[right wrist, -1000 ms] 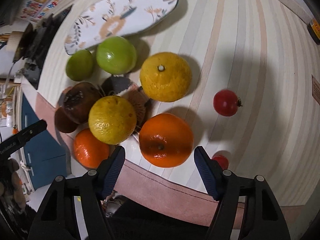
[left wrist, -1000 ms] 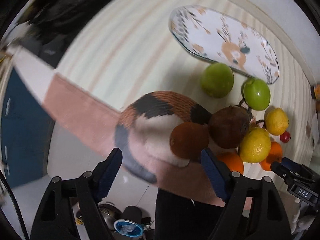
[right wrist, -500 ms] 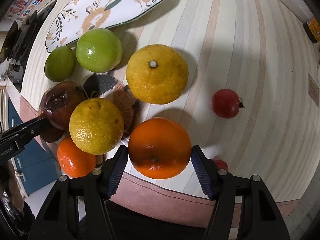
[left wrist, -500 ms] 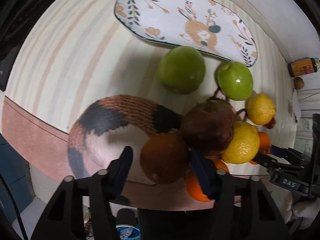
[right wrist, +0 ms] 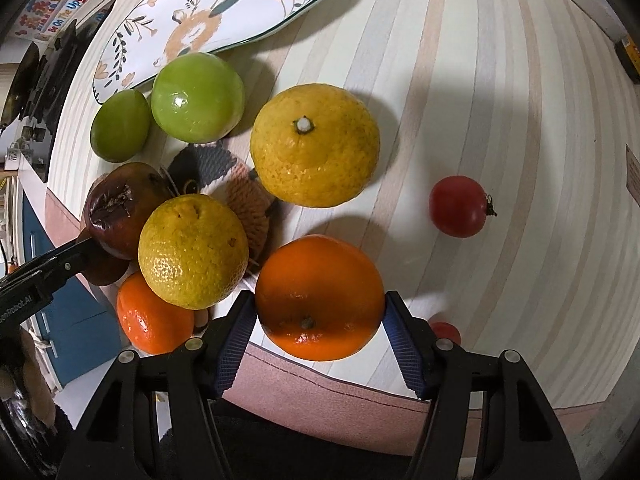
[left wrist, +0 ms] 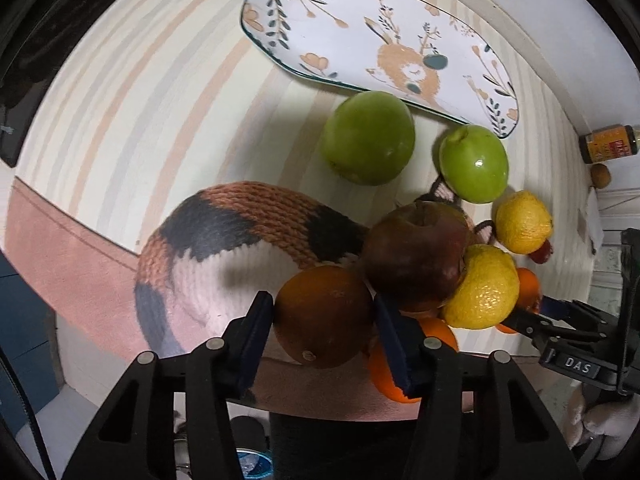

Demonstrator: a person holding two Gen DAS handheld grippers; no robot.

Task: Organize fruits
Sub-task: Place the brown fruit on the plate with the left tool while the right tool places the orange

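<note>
Near the table's front edge (right wrist: 320, 384), your right gripper (right wrist: 320, 322) has its pads pressed on both sides of an orange (right wrist: 320, 296). Your left gripper (left wrist: 324, 318) clamps a brown fruit (left wrist: 322, 316) on the knitted mat (left wrist: 240, 240). Behind the crowded fruit, striped tabletop lies bare; the deer plate (left wrist: 360, 28) holds nothing.

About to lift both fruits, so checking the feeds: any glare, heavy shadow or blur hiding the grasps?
Left wrist view: dark orange between the fingers sits in shadow but is sharp; small glare spot on a green apple. Right wrist view: bright orange well lit and crisp; fisheye bends the tablecloth stripes.
</note>
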